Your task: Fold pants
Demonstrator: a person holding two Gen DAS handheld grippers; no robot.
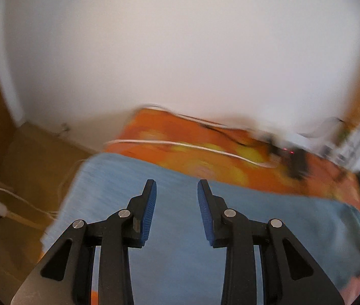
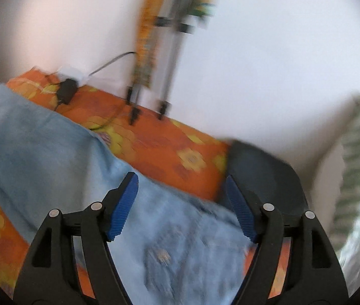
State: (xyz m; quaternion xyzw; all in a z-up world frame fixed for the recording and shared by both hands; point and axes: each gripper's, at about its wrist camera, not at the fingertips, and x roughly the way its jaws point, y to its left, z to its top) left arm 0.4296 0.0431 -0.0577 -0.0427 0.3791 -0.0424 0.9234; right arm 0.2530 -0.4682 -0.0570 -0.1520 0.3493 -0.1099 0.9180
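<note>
Nearest the lens in the left wrist view, the left hand-held gripper [image 1: 177, 190] stood part open, its blue pads [image 1: 149, 211] apart with nothing between them. The pants [image 1: 180, 254], pale blue denim, lay directly below and ahead of it on the bed [image 1: 180, 132], which wore an orange flowered cover. In the right wrist view the right hand-held gripper [image 2: 182, 183] stood wider open and also held nothing; the pants [image 2: 53, 152] lay under it, and their long axis ran from the near right, where stitched, pocket-like detail showed, to the far left. The left hand-held gripper therefore seemed to hang over the plain end near the bed's left edge and the right one over the detailed end, though blur kept me from telling waistband from hem. A dark cushion-like thing [image 2: 261, 172] lay just right of the right hand-held gripper. Any next fold would probably run along that axis.
</note>
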